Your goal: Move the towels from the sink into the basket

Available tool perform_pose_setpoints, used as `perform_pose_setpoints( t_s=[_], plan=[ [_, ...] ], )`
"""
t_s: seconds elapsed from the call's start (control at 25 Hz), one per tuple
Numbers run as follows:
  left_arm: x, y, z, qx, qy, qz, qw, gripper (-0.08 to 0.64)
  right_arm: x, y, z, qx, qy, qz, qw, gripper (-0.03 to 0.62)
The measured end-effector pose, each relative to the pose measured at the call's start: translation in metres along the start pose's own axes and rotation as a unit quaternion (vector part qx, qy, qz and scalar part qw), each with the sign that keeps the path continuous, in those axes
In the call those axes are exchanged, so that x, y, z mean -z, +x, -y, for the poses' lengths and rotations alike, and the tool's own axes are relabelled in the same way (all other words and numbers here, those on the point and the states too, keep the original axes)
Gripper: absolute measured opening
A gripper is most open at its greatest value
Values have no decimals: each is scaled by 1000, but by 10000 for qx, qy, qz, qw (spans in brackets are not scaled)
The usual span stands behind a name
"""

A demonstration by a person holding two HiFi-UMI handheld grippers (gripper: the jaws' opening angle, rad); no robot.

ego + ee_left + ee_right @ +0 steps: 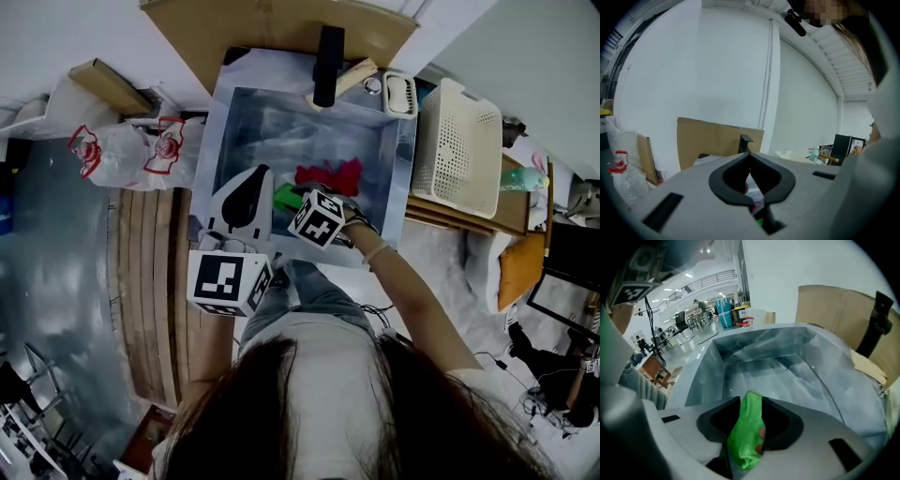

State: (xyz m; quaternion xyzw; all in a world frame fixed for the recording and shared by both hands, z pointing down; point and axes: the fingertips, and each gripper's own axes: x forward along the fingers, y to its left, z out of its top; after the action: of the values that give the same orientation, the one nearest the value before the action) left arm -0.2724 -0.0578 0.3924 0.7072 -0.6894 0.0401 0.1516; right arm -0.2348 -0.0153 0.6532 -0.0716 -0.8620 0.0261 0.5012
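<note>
A steel sink point(217, 131) holds a red towel point(330, 175) at its near right and a green towel point(284, 197) beside it. My right gripper point(751, 397) points steeply down into the sink. The green towel point(747, 427) stands between its parted jaws, and I see no squeeze on it. In the head view only its marker cube point(319, 217) shows, next to the green towel. My left gripper point(750, 154) is shut and empty, hovering over the sink's near left part point(261, 173). The white basket point(459, 150) stands to the right of the sink.
A black faucet point(328, 52) rises at the sink's far edge, with cardboard point(281, 28) behind it. A clear plastic bag point(131, 155) lies left of the sink, above wooden boards point(150, 281). A small white holder point(400, 94) sits between faucet and basket.
</note>
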Motion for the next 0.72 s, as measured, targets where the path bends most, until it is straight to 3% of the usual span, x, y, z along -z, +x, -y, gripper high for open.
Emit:
perform_pose_setpoints(
  t_s=[0.36, 0.72],
  plan=[
    [14, 10, -10, -163, -134, -134, 9997, 8, 21, 42, 1, -322, 129, -522, 9980, 178],
    [22, 21, -18, -289, -244, -184, 9991, 9, 35, 68, -1, -381, -106, -1099, 9932, 216]
  ],
)
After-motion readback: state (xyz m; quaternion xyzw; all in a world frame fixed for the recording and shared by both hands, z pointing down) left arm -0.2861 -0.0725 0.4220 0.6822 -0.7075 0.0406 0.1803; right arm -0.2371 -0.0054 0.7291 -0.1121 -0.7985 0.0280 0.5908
